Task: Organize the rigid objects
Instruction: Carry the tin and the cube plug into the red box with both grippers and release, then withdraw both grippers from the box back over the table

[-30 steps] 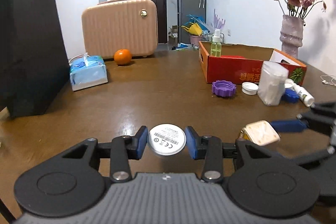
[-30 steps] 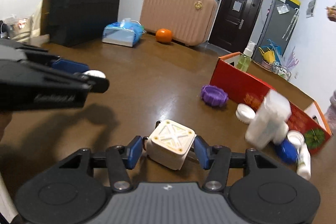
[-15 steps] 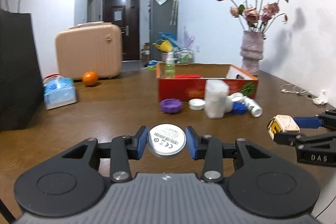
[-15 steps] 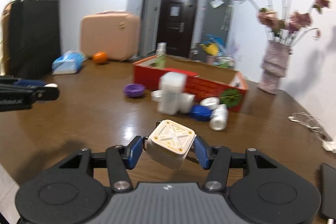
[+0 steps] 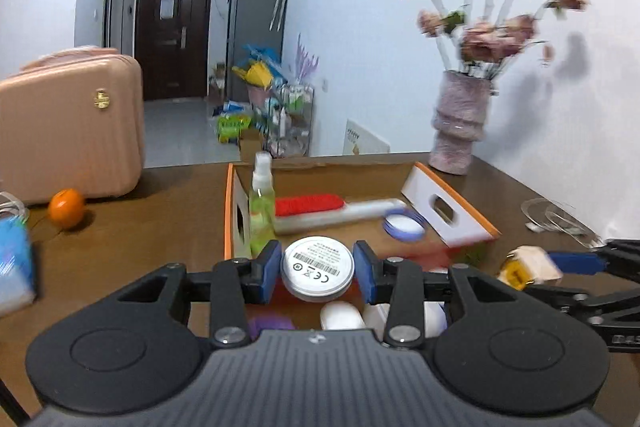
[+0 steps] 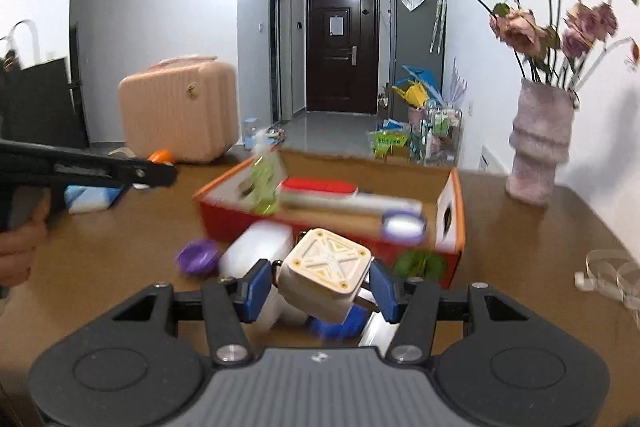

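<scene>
My left gripper (image 5: 318, 271) is shut on a round white disc (image 5: 318, 267) with a barcode label, held above the near edge of the red-orange cardboard box (image 5: 230, 211). My right gripper (image 6: 320, 283) is shut on a cream square block (image 6: 326, 267) with a yellow X pattern, held just before the box (image 6: 454, 223); the block also shows in the left wrist view (image 5: 528, 265). Inside the box lie a green spray bottle (image 5: 262, 203), a red-bristled brush (image 5: 320, 209) and a blue-rimmed lid (image 5: 404, 225).
Before the box on the brown table lie a purple lid (image 6: 198, 257), a white container (image 6: 256, 251), a blue cap (image 6: 340, 321) and white lids. A vase of dried roses (image 6: 538, 147) stands right. A pink suitcase (image 5: 68, 123), an orange (image 5: 66, 213) and tissues (image 5: 12, 267) sit left.
Both grippers have risen and moved forward toward the box, each holding its object. The box now shows from above, with its inside in view.
</scene>
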A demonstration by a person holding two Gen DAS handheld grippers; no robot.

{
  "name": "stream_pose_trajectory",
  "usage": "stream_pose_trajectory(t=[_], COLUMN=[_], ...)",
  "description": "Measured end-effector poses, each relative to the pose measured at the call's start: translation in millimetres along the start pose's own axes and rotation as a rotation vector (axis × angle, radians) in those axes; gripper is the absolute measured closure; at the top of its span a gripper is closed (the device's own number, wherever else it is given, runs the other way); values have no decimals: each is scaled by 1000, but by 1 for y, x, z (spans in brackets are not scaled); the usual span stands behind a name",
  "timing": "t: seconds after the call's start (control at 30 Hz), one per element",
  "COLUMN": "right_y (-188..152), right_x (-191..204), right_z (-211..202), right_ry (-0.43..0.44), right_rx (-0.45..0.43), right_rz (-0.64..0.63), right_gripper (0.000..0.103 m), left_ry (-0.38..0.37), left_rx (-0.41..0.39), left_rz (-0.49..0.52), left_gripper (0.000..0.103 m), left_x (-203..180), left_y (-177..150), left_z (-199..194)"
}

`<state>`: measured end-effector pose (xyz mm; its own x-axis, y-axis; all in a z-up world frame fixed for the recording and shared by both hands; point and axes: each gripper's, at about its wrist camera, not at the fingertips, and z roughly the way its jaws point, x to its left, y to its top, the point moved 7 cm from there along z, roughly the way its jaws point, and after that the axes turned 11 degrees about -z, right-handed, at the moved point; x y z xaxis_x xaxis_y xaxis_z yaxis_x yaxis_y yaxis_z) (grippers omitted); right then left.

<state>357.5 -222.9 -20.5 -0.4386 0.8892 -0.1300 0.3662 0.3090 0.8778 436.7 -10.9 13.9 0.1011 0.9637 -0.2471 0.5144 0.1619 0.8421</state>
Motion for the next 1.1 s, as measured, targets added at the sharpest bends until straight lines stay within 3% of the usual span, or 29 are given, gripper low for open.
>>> stream_pose_trajectory(t=[0.1, 0.23, 0.37, 0.5, 0.57, 0.67, 0.8, 0.93, 1.0, 1.1], right_y=[33, 60, 61, 57, 55, 57, 70, 81, 87, 92], right_x=[-31, -59, -65, -59, -55, -53, -70, -76, -76, -70], right_z=[50, 145, 222, 260, 268, 269, 252, 206, 174, 124], right_ry=[-4, 55, 72, 73, 65, 65, 30, 6, -17, -53], right_rx=[22, 130, 238, 297, 309, 276, 218, 161, 113, 20], right_rz=[-8, 30, -3, -51, -67, -83, -30, -18, -14, -26], right_gripper=[50, 50, 50, 49, 50, 41, 40, 33, 21, 20], left_ry=[-13, 81, 112, 119, 111, 95, 89, 67, 63, 83], left_rx=[120, 270, 325, 350, 352, 339, 285, 215, 155, 73], left_rz=[-6, 84, 59, 27, 24, 35, 37, 39, 43, 37], left_gripper=[63, 63, 63, 63, 61, 59, 57, 54, 47, 42], left_x=[2, -2, 6, 18, 20, 19, 20, 18, 20, 26], left_y=[22, 17, 12, 2, 0, 0, 10, 23, 28, 30], left_z=[71, 161, 202, 216, 214, 205, 168, 107, 70, 15])
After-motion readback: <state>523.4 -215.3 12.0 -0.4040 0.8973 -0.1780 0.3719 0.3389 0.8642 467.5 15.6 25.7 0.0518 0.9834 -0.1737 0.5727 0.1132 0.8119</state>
